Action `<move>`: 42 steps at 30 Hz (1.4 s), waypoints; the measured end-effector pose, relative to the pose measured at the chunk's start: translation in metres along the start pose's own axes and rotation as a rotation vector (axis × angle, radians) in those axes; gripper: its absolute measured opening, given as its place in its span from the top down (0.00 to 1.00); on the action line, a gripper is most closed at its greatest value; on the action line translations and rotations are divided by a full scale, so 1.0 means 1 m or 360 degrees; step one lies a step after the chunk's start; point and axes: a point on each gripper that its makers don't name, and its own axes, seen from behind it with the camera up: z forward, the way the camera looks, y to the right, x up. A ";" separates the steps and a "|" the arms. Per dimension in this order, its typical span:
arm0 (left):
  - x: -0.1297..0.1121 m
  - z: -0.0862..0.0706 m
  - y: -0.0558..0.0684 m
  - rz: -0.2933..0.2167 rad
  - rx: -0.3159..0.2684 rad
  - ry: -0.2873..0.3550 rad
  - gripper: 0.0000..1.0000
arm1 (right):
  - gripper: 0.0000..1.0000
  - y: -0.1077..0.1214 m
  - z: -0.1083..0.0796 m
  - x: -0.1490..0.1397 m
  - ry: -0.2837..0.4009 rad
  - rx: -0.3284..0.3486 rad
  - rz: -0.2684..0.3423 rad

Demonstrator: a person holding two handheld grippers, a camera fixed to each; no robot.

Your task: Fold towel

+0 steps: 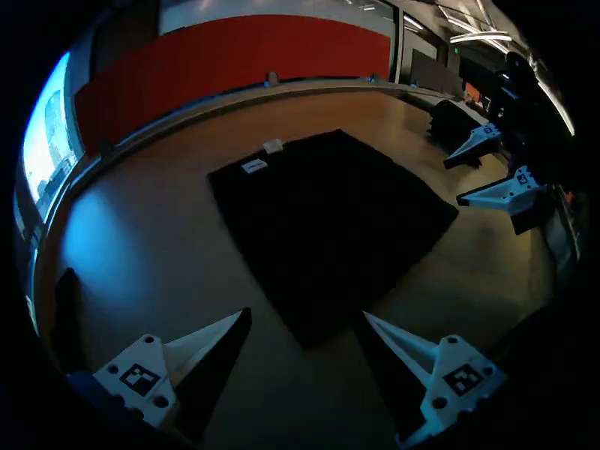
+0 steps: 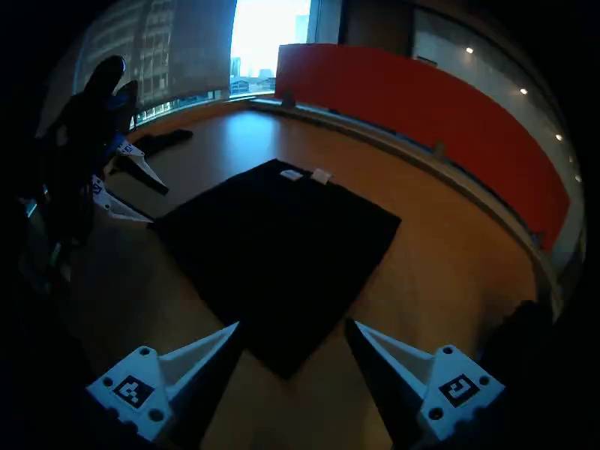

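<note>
- One wooden table (image 1: pixel 142 247) carries the whole scene. Its surface looks smooth, so a towel dragged by one corner may slide across it rather than fold.
- One black towel (image 1: pixel 330 217) lies flat at the table's middle, with a corner pointing toward each camera. It is too dark to read its layers. It may already be doubled, in which case you could pinch a single ply and peel it apart.
- Two grippers wait at adjacent corners. The left gripper (image 1: pixel 306 313) has its fingers spread and empty, with a corner between and just ahead of the tips. The right gripper (image 2: pixel 291 323) is likewise spread and empty at its own corner. Close too high and you catch nothing; close too low and the tips scrape wood. Lift the corners unevenly and the folded edge will skew.
- Two small white tags (image 2: pixel 291 175) sit by a far edge. A careless fold could leave them sticking out.
</note>
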 end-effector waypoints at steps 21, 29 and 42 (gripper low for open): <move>-0.019 0.010 0.010 0.0018 -0.0023 -0.0098 0.20 | 0.19 -0.008 0.004 -0.026 -0.0097 0.0100 0.0028; -0.019 0.010 0.009 0.0018 -0.0016 -0.0104 0.24 | 0.27 -0.011 0.007 -0.034 -0.0130 0.0126 0.0029; -0.019 0.010 0.012 0.0010 -0.0009 -0.0109 0.33 | 0.42 -0.017 0.011 -0.044 -0.0159 0.0156 0.0041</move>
